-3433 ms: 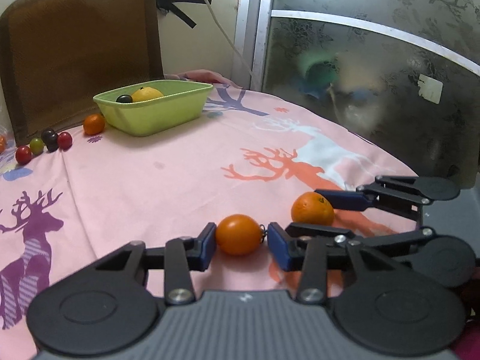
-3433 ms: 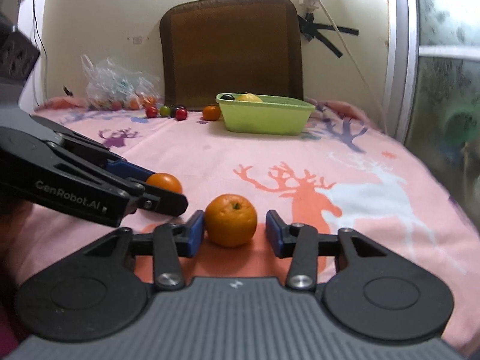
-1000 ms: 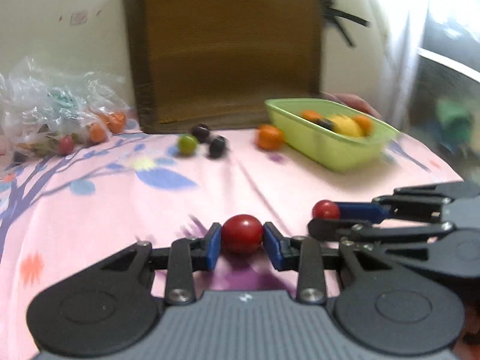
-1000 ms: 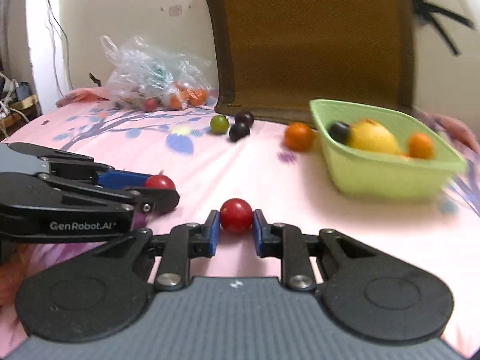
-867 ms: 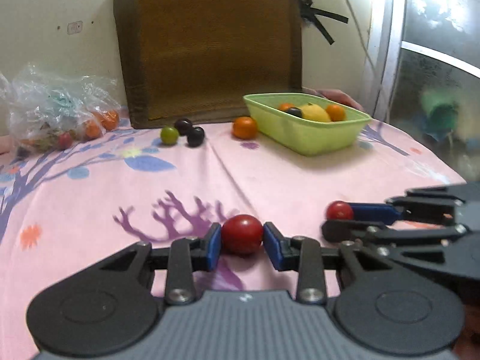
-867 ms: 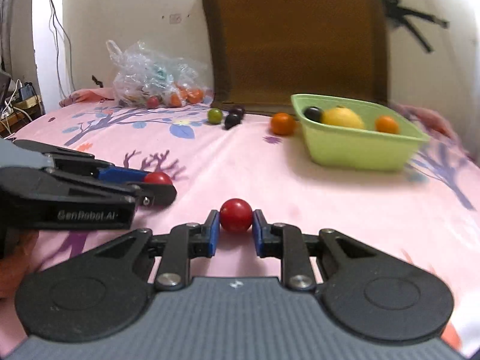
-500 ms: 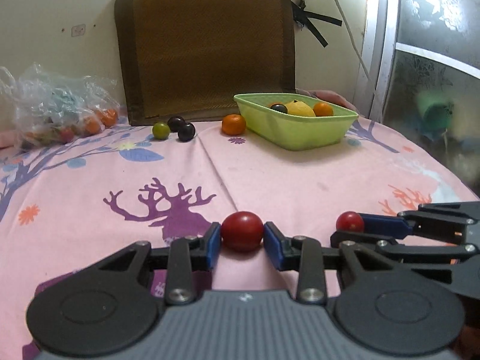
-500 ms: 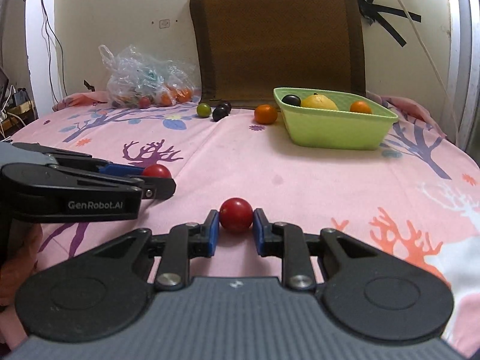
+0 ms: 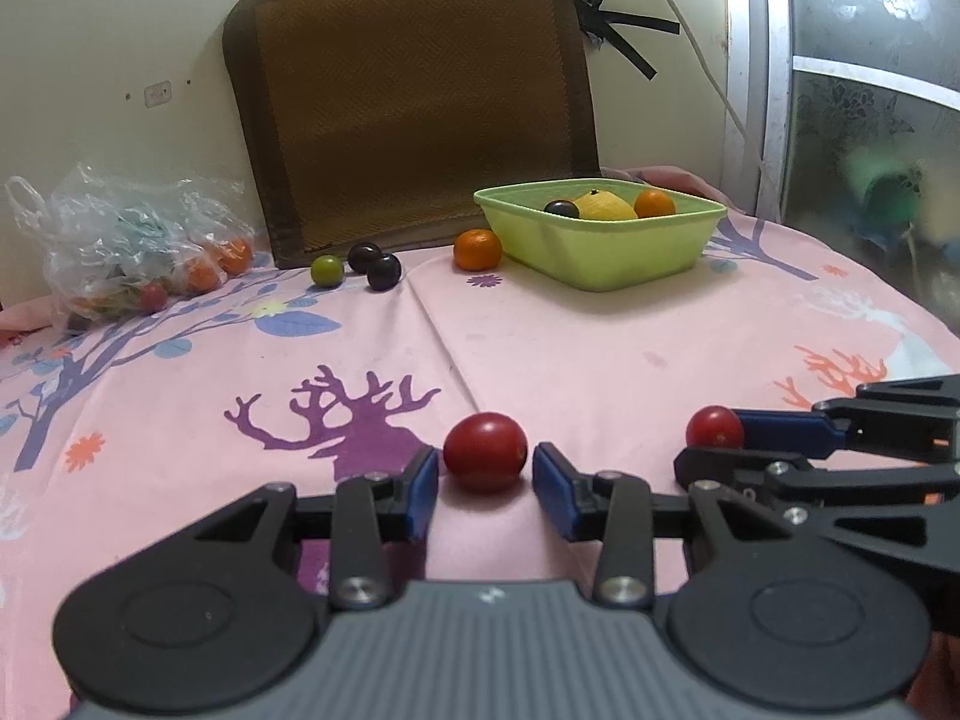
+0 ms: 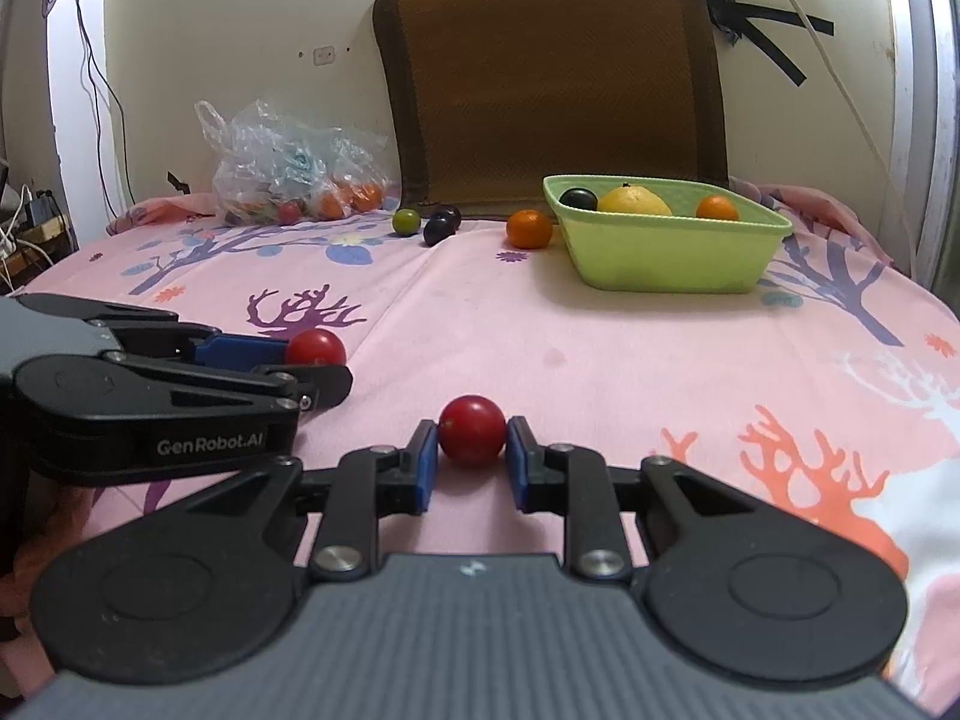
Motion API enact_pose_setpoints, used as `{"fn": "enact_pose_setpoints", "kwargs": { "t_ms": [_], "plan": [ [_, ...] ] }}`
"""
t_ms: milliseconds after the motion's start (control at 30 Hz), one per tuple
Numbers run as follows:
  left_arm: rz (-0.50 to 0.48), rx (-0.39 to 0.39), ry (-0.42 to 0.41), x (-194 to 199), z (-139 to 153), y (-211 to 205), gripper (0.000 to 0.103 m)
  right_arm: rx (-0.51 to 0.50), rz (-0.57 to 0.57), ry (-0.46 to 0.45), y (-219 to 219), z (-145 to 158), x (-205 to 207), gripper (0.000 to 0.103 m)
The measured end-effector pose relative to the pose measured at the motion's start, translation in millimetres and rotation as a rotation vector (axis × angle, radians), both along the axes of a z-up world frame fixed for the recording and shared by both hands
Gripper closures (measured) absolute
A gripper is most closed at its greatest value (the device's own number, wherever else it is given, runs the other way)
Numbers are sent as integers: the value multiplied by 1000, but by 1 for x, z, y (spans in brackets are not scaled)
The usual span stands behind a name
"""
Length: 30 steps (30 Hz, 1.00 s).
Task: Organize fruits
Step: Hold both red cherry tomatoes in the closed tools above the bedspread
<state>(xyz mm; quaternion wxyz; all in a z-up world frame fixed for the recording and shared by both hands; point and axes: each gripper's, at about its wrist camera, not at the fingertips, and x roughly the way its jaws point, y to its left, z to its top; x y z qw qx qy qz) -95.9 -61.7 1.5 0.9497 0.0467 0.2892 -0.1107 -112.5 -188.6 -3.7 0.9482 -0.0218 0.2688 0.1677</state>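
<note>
My left gripper [image 9: 485, 471] sits low over the pink cloth with a red tomato [image 9: 485, 450] between its blue pads. A thin gap shows on each side and the tomato rests on the cloth. My right gripper [image 10: 472, 450] is shut on a second red tomato [image 10: 472, 431], pads pressed to both sides. Each gripper shows in the other's view: the right gripper [image 9: 711, 444] and the left gripper [image 10: 312, 367]. The green bowl [image 9: 600, 258] at the back holds a lemon, an orange and a dark grape.
An orange [image 9: 477, 249], a green grape [image 9: 327, 270] and two dark grapes [image 9: 375, 264] lie left of the bowl. A plastic bag of fruit [image 9: 132, 240] sits back left. A brown cushion [image 9: 414, 96] leans on the wall. A glass door [image 9: 870, 120] bounds the right.
Both grippers, earlier around oranges, now carry red tomatoes and have drawn back from the bowl toward the near cloth. The left jaws have eased off their tomato slightly.
</note>
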Motion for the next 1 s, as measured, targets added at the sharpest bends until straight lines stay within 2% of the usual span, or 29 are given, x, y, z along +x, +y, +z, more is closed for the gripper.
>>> {"fn": "enact_pose_setpoints", "kwargs": {
  "t_ms": [533,1000],
  "plan": [
    [30,9,4,1,0,0,59,20,4,6,-4,0,2,75],
    [65,-5,22,5,0,4,46,16,7,5,-4,0,2,75]
  ]
}}
